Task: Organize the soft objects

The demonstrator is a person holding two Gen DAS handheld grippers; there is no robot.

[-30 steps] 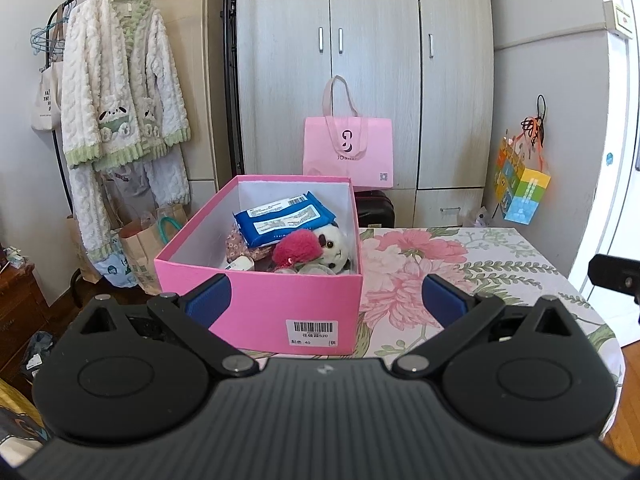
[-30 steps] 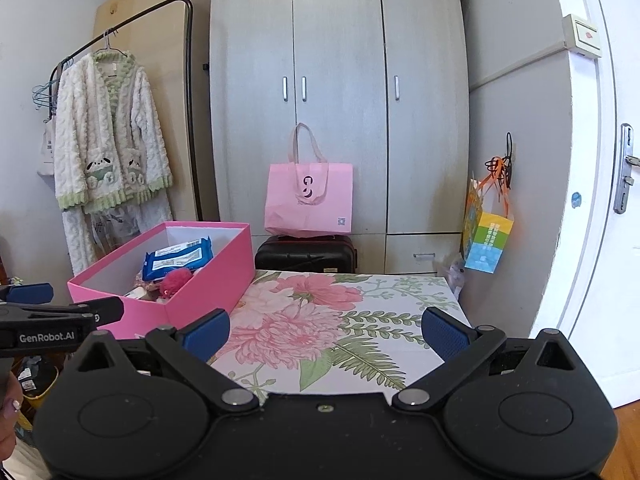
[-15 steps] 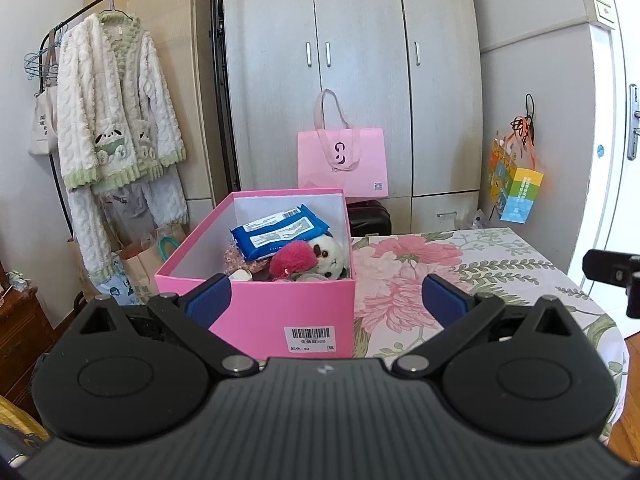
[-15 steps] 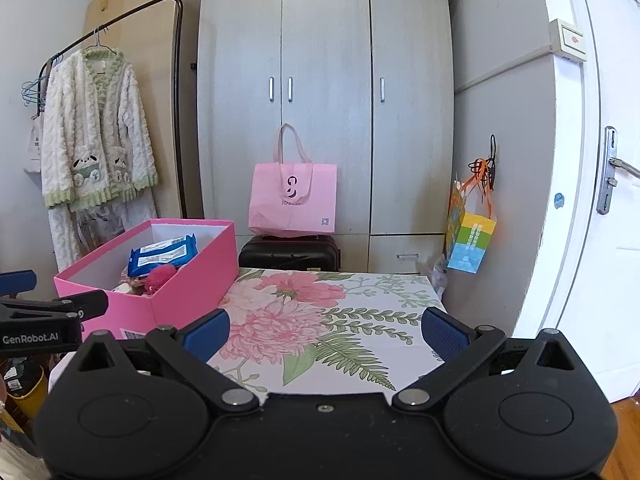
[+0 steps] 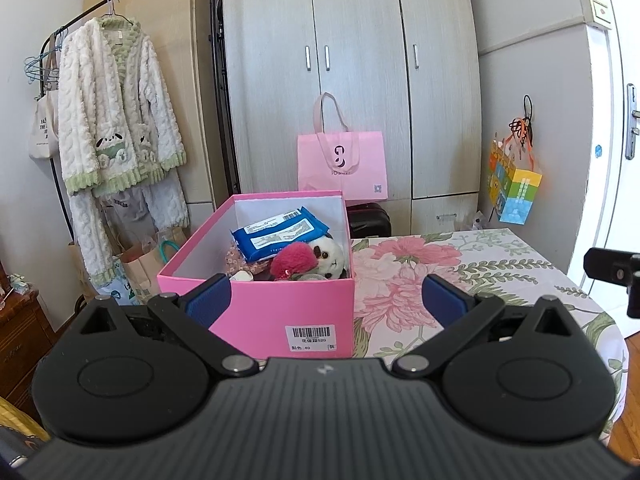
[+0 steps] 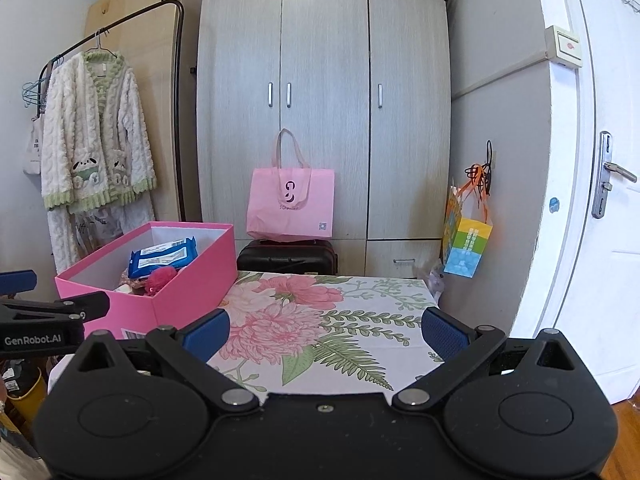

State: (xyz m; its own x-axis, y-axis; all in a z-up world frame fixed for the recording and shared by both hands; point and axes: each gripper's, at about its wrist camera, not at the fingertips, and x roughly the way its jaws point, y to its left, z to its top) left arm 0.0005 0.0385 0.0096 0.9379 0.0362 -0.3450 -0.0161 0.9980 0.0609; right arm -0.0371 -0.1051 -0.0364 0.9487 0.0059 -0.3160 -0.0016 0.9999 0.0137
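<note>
A pink box (image 5: pixel 264 308) (image 6: pixel 168 300) stands at the left end of the floral-cloth table (image 5: pixel 472 276) (image 6: pixel 332 320). Inside lie a blue wipes pack (image 5: pixel 278 236) (image 6: pixel 162 256), a pink pompom (image 5: pixel 292 260) (image 6: pixel 160 278), a panda plush (image 5: pixel 330 258) and a patterned soft item (image 5: pixel 236 260). My left gripper (image 5: pixel 326 300) is open, held back in front of the box's near wall, nothing between its fingers. My right gripper (image 6: pixel 324 328) is open over the bare cloth to the right of the box. The left gripper's fingers (image 6: pixel 86 306) show at the left edge of the right wrist view.
Behind the table are a grey wardrobe (image 6: pixel 324 100), a pink tote bag (image 5: pixel 342 166) on a black suitcase (image 6: pixel 288 256), a clothes rack with a fluffy robe (image 5: pixel 116 120), a colourful bag (image 6: pixel 466 244) on the wall and a white door (image 6: pixel 600 200). Paper bags (image 5: pixel 140 264) stand on the floor left of the box.
Both grippers have pulled back and risen away from the table, so the box and cloth look smaller and lower. Both stay open and hold nothing.
</note>
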